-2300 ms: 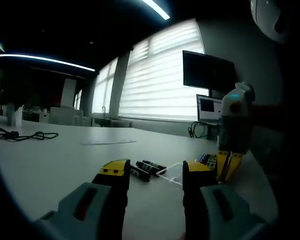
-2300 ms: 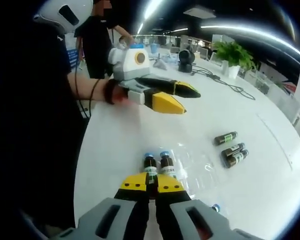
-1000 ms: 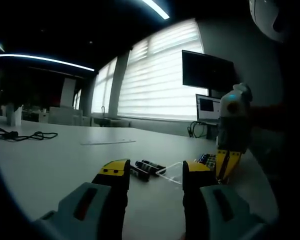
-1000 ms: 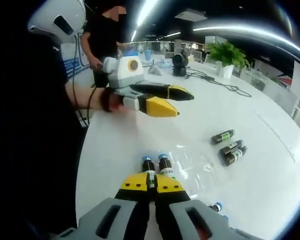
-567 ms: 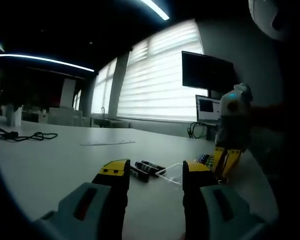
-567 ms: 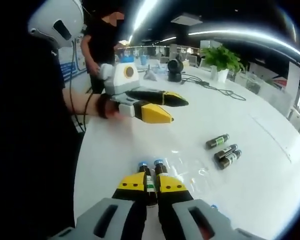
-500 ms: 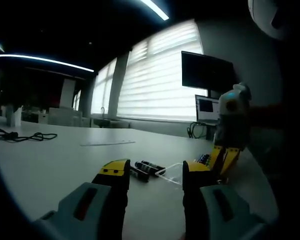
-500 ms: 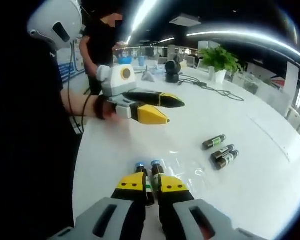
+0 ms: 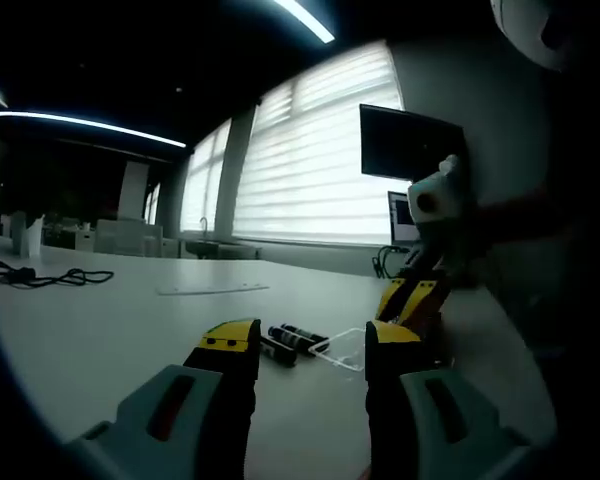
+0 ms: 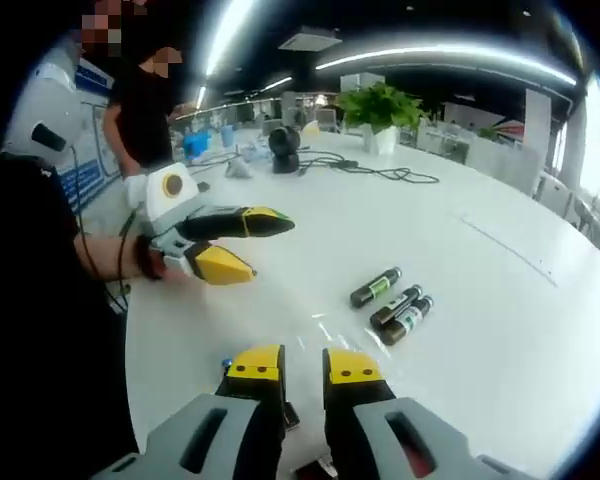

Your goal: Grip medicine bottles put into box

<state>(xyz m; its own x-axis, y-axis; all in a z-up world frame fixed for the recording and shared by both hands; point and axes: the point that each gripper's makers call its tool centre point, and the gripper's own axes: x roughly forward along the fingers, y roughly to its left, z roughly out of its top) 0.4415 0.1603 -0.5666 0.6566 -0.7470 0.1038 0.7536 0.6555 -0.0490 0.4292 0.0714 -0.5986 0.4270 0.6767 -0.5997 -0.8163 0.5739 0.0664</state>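
Observation:
Three dark medicine bottles [image 10: 390, 300] with green labels lie side by side on the white table [image 10: 500, 300]. My right gripper [image 10: 303, 365] hovers short of them, its yellow jaws open with bare table showing through the gap. Low between them sits a small dark shape [image 10: 291, 414]; I cannot tell what it is. Faint glints mark the clear box [image 10: 325, 330] just ahead of the jaws. My left gripper [image 10: 268, 250] is held open at the left, in a hand. In the left gripper view the bottles [image 9: 295, 338] and clear box [image 9: 345, 350] lie beyond my open left gripper [image 9: 312, 338], and the right gripper [image 9: 415, 300] hangs over the box.
A person in black stands at the table's far left edge [image 10: 150, 100]. A potted plant [image 10: 380, 105], a black cable [image 10: 380, 172] and small devices sit at the far end. Monitors [image 9: 410, 145] stand by the bright blinds.
My right gripper was shut on a bottle over the box; now its jaws are apart and it has lifted and swung away. The left gripper has barely moved.

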